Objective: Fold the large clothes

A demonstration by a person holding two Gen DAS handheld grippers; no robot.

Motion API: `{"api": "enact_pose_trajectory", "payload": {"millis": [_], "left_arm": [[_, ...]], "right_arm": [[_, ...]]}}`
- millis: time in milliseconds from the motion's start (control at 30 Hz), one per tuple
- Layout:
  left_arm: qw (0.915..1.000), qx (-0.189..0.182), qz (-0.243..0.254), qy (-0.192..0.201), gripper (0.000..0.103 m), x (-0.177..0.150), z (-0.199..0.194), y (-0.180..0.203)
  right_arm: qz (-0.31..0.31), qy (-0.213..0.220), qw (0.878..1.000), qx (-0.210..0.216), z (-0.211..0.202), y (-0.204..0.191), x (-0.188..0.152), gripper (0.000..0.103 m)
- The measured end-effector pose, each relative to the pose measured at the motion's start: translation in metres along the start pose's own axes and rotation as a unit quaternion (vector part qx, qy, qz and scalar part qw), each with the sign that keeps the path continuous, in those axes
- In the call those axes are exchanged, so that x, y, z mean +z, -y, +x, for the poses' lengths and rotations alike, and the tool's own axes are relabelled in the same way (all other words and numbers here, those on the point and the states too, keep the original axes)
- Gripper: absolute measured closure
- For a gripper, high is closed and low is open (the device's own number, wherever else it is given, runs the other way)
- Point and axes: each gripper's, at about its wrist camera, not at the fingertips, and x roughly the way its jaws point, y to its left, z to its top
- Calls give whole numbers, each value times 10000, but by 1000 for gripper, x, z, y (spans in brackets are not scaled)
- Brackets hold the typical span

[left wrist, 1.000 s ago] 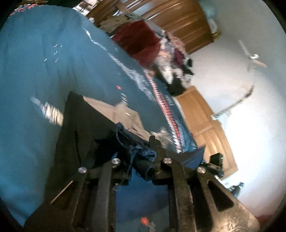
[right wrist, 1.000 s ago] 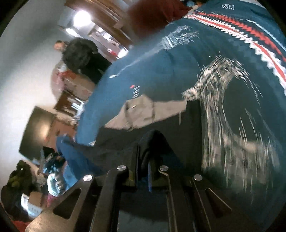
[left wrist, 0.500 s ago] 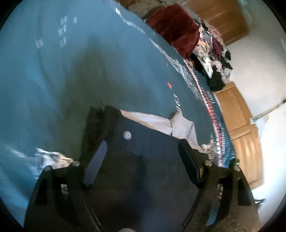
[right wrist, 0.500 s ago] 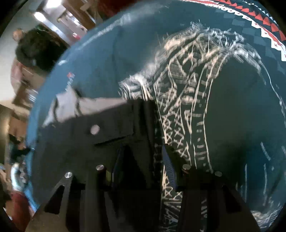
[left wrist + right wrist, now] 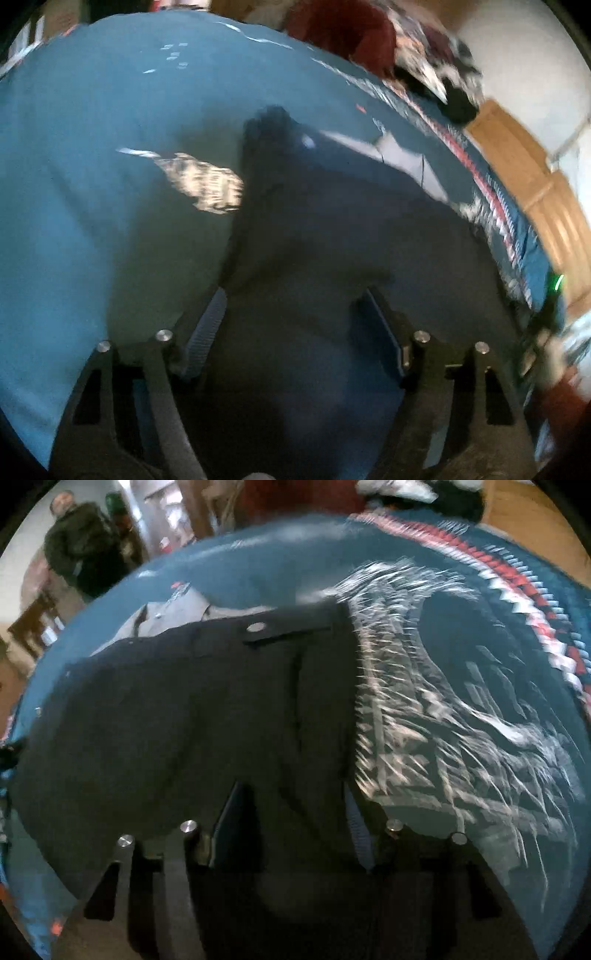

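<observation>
both claws now spread, dark trousers flat, waistband folded

Garment: near end cut off by the lower edge, behind the left gripper; fabric detail lost in shadow and blur.
Bedspread: part under the garment hidden; white pattern right of the right gripper smeared into streaks.
Clothes pile: far ahead, blurred; single items not tellable.
Person: far ahead-left of the right gripper, blurred, cut by the rim.
Green light: right of the left gripper, source too blurred to tell.
</observation>
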Motion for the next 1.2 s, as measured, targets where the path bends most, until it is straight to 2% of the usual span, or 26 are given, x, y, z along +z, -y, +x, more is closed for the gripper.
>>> {"api": "enact_pose_trajectory", "payload": {"millis": [67, 100, 133, 200, 233, 267, 300, 333, 367, 400, 433, 500, 567, 667, 700, 767, 833, 900, 1000, 1200], "left_arm": [[9987, -370, 165, 303, 28, -10, -26, 10], [9986, -331, 254, 329, 25, -15, -30, 15], [9989, -188, 326, 273, 22, -21, -30, 14], [9999, 16, 23, -97, 24, -35, -16, -9], [9998, -92, -186, -34, 35, -41, -17, -22], [9993, -173, -315, 59, 38, -40, -23, -27], [9987, -217, -451, 87, 38, -40, -33, -30], [9986, -160, -451, 216, 35, -40, -45, -29], [9985, -21, -370, 403, 31, -41, -56, -24], [9980, 178, -316, 508, 20, -39, -61, -21], [9960, 599, -271, 604, 13, -42, -67, -25], [9881, 1376, -256, 638, 12, -47, -62, -33], [9882, 1314, -449, 643, 12, -58, -50, -45], [9867, 1477, -244, 637, 7, -55, -43, -36], [9865, 1513, -211, 598, 2, -52, -39, -32], [9858, 1572, -121, 578, 1, -50, -36, -30], [9858, 1571, -97, 580, 0, -47, -36, -30], [9869, 1502, -49, 593, 1, -43, -38, -30], [9873, 1450, -69, 652, 0, -56, -48, -37], [9859, 1543, -30, 650, 0, -59, -48, -34]], "right_arm": [[-83, 200, 9991, -365, -24, -10, -8, 45], [-85, 329, 9988, -356, -33, -14, -12, 42], [-214, 426, 9985, -285, -40, -24, -23, 35], [-503, 23, 9984, -252, -25, -36, -44, 19], [-621, 16, 9974, -358, -22, -41, -54, 19], [-679, 121, 9966, -459, -26, -45, -56, 19], [-660, 34, 9964, -535, -33, -49, -54, 22], [-529, 24, 9974, -491, -45, -51, -51, 28], [-419, 198, 9980, -438, -62, -52, -51, 29], [-362, 445, 9974, -437, -80, -57, -54, 28], [-328, 549, 9969, -460, -89, -61, -58, 23], [-253, 687, 9962, -481, -102, -70, -73, 14], [-111, 503, 9972, -543, -93, -81, -95, 13], [225, 23, 9982, -550, -60, -87, -125, 13], [337, 91, 9976, -601, -54, -85, -128, 9], [355, 397, 9955, -787, -52, -89, -134, 1], [322, 478, 9934, -993, -49, -93, -133, 0], [394, 517, 9937, -911, -49, -88, -133, 0], [491, 572, 9940, -799, -51, -84, -132, 0], [538, 598, 9942, -713, -52, -84, -136, 0]]}}
